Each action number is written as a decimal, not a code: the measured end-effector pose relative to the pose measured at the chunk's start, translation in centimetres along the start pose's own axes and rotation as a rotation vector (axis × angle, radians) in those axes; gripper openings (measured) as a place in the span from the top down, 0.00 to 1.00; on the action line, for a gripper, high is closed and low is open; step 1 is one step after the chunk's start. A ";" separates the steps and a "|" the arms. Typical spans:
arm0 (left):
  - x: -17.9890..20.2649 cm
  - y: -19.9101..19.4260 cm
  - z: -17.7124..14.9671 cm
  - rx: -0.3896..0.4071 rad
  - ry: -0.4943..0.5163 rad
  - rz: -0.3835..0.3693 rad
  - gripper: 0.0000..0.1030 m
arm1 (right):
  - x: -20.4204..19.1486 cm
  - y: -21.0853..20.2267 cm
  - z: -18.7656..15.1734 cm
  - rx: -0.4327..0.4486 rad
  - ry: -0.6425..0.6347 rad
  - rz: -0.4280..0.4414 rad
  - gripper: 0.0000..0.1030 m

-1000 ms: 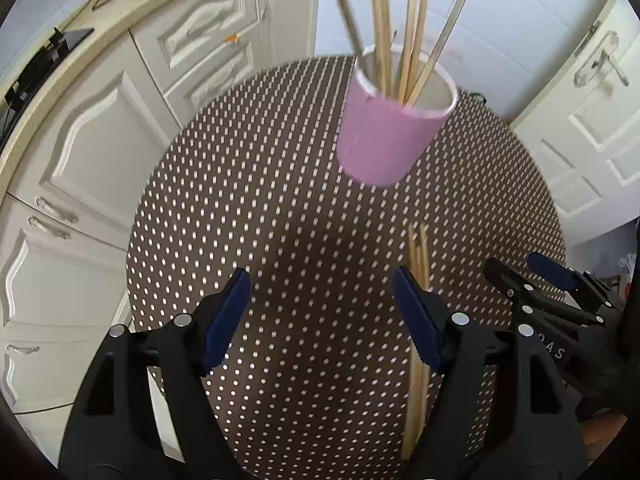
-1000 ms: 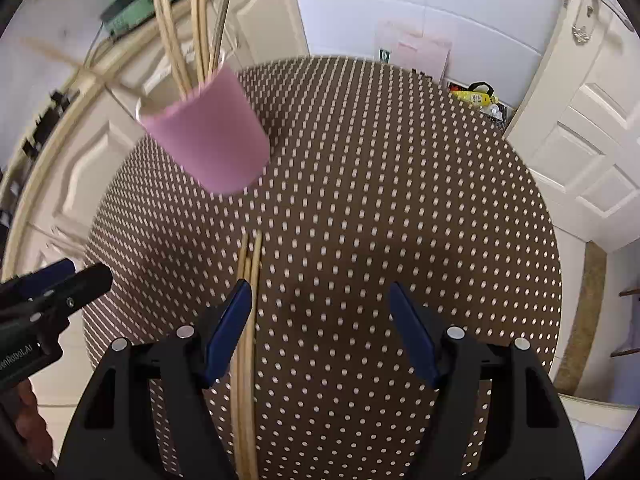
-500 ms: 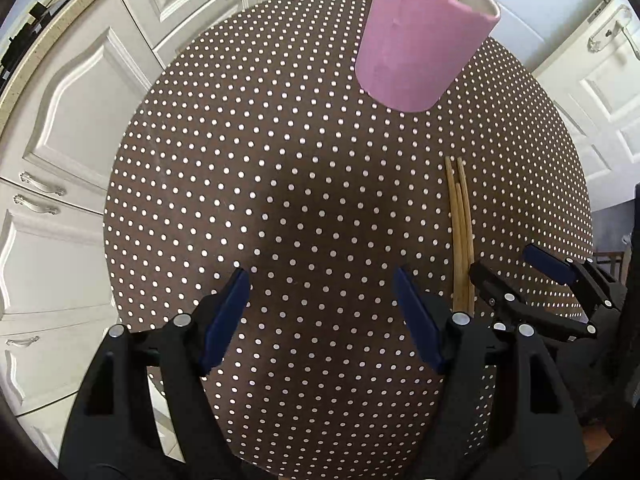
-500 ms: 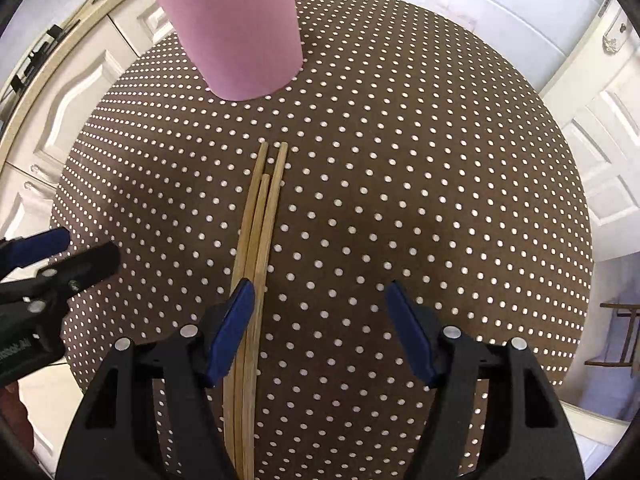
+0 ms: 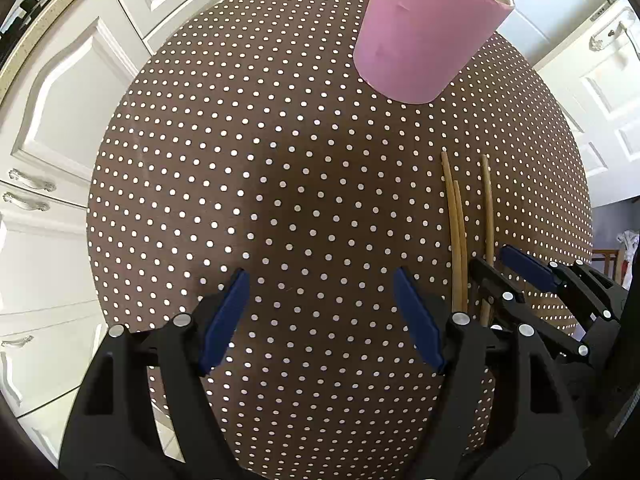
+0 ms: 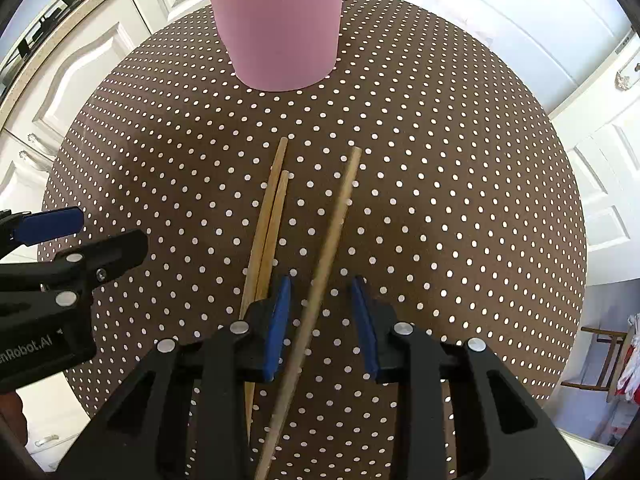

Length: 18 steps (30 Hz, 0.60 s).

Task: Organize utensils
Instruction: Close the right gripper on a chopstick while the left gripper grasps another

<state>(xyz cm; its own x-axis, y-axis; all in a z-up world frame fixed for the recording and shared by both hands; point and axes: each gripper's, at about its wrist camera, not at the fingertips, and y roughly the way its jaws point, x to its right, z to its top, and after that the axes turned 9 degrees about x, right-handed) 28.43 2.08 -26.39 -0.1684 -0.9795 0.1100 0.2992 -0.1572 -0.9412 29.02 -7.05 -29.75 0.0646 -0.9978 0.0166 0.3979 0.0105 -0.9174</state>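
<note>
On the left, white cabinet doors point(image 5: 68, 92) curve around the edge of a round table point(image 5: 280, 184) covered in brown cloth with white dots. The left gripper point(image 5: 320, 312) hovers over the middle of the table with its blue-padded fingers point(image 5: 224, 320) spread wide and nothing between them. Farther back and to the right stands a pink cup point(image 5: 424, 28), upright on the cloth, with several wooden sticks rising from its mouth. Nearer the right edge, 3 loose chopsticks lie flat on the table: a touching pair point(image 6: 268, 232) on the left and a single chopstick point(image 6: 332, 236) just beside them, angled slightly away at its far tip. In the right wrist view the right gripper point(image 6: 322, 320) sits low over this single chopstick, its fingers point(image 6: 278, 328) narrowed on either side of the stick but with a visible gap between each pad and the wood, so it is not yet clamped. The left finger rests just right of the pair. At the far right stands a white paneled door point(image 6: 604, 184).
</note>
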 end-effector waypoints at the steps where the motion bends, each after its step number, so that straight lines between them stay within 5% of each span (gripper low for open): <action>1: 0.0 0.1 0.1 -0.003 -0.002 -0.004 0.29 | 0.0 0.0 0.0 -0.001 0.007 0.005 0.73; 3: 0.1 0.3 0.1 -0.008 -0.007 -0.010 0.29 | 0.2 -0.1 0.1 -0.001 0.017 -0.002 0.89; 6: 0.8 0.4 0.4 -0.013 -0.010 -0.029 0.29 | 2.5 -0.9 0.7 -0.008 0.046 0.028 0.95; 18: 6.3 2.6 0.4 -0.060 0.068 -0.024 0.29 | 8.5 -2.6 0.0 0.005 0.146 0.041 0.95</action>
<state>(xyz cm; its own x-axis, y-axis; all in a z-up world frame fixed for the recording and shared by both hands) 28.52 -4.54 -28.02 -0.2386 -0.9645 0.1129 0.2381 -0.1708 -0.9561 28.55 -15.53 -27.23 -0.0532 -0.9954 -0.0791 0.4022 0.0512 -0.9141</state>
